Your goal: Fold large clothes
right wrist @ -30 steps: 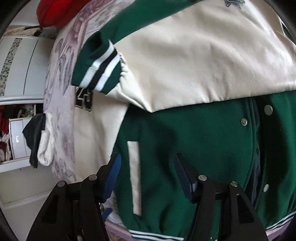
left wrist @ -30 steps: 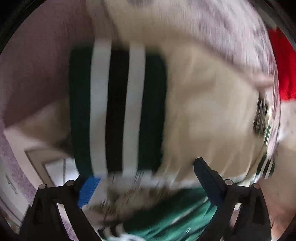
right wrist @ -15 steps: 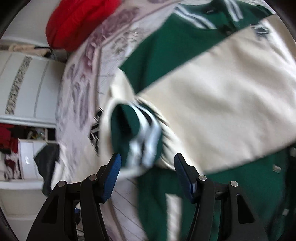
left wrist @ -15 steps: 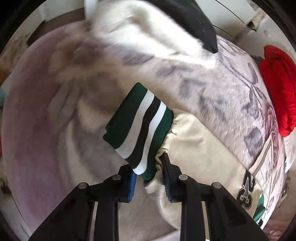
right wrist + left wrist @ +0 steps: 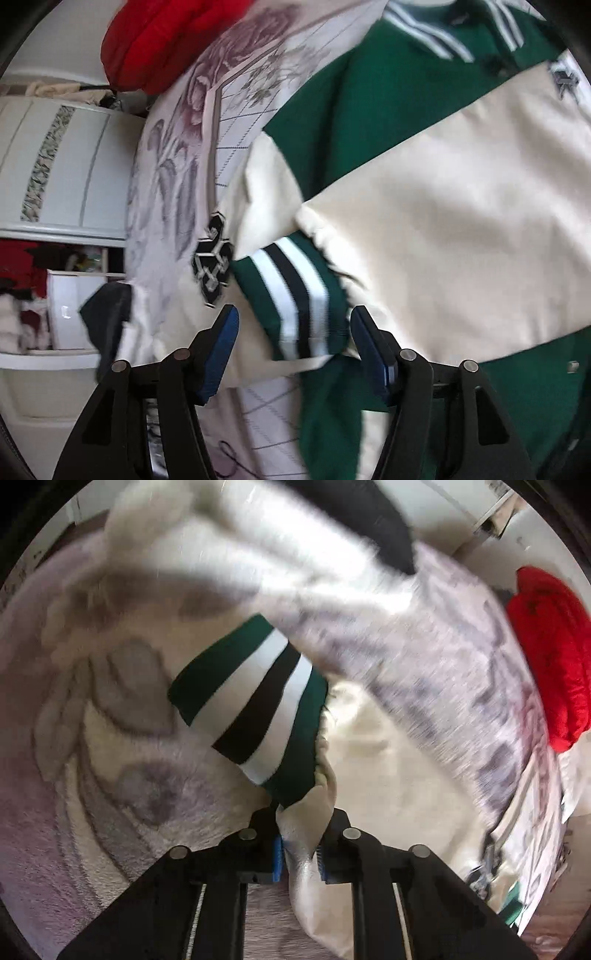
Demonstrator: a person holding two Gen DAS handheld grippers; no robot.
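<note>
Green-and-cream jacket (image 5: 443, 221): left gripper (image 5: 299, 853) jaws just clamped its cream sleeve (image 5: 388, 768); right gripper (image 5: 293, 343) jaws apart.

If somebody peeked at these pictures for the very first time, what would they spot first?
Probably the stripy green, white and black cuff in the middle of the left wrist view, with the cream sleeve pinched in the left gripper just below it. Next, the bright red bundle at the right edge, and the green and cream jacket spread on the flowery blanket.

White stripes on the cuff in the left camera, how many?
2: both on the green knitted cuff, one left of the black stripe, one right.
</note>
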